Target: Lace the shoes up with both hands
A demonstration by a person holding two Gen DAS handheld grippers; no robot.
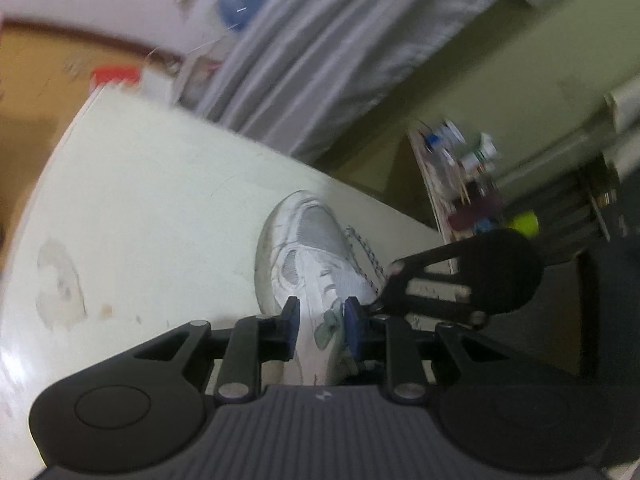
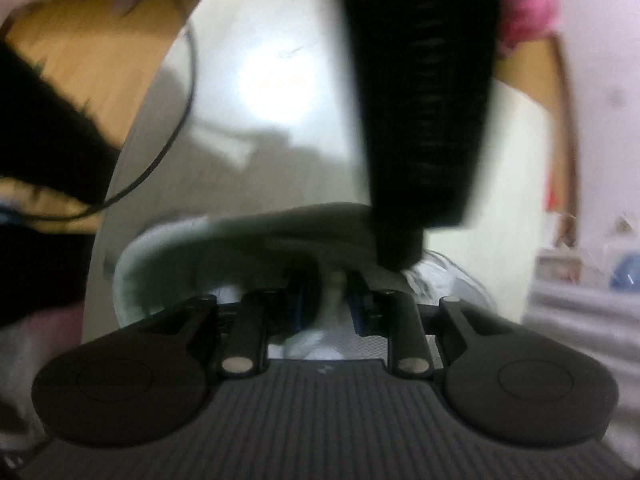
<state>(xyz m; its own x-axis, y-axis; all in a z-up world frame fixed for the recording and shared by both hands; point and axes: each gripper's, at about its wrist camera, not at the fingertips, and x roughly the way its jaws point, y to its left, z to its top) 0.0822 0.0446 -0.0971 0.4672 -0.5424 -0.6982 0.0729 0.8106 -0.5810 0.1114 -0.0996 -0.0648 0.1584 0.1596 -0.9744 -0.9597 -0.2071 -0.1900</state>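
Two grippers were working over one white sneaker (image 1: 304, 264) that sat on our pale tabletop (image 1: 152, 208), toe pointing away in the left wrist view. Our left gripper (image 1: 320, 320) had its blue pads just apart, straddling the shoe's upper near the tongue. A bit of white and greenish material sat between them, but we couldn't tell if the pads actually pinched it. The speckled lace (image 1: 366, 258) trailed loose along the shoe's right side, and the right gripper came in from that side, its tip down right by the lace.

From the right wrist view everything was blurry. Our right gripper (image 2: 330, 300) was partly parted over the shoe opening with something white between the fingers. Grip or no grip, we honestly couldn't say.
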